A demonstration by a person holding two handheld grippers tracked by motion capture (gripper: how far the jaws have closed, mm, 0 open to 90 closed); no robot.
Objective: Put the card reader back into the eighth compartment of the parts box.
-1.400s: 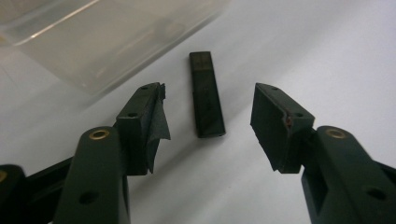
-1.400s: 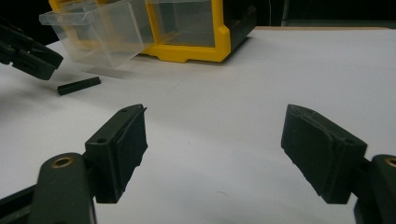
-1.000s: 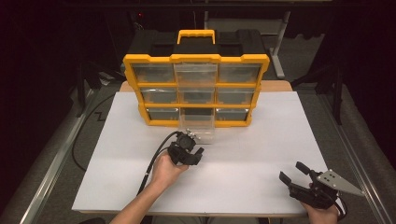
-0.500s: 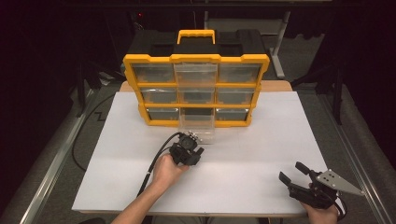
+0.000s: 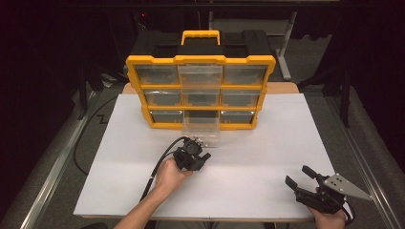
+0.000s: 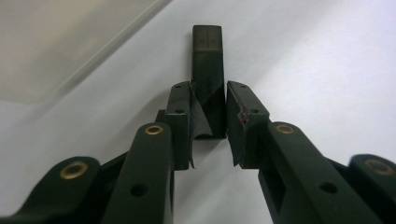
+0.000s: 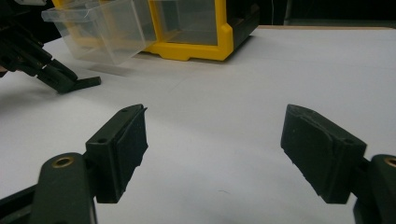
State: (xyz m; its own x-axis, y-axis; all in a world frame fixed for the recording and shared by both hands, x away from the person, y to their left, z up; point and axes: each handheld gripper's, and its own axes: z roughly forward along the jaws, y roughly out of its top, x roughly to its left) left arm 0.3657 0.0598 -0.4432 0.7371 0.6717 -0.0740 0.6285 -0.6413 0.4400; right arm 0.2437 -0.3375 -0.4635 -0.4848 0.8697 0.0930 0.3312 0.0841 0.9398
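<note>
The left gripper (image 6: pixel 208 109) was clamped on a small flat black rectangular bar (image 6: pixel 208 65), which lay on the white table (image 5: pixel 267 143) and jutted forward past its pads, just in front of the clear plastic drawer (image 5: pixel 202 129) pulled from the yellow-and-black drawer organizer (image 5: pixel 200 86). The right gripper (image 7: pixel 215 149) rested spread wide, holding nothing, well apart near the table's front right edge.

White-topped table (image 5: pixel 286 143) on grey floor (image 5: pixel 62 157), metal rails alongside, dark surroundings beyond.

Right gripper (image 7: pixel 212 149) agape over the white table (image 7: pixel 289 74)
A clear drawer (image 7: pixel 100 30) juts from the yellow organizer (image 7: pixel 210 46) beyond.
</note>
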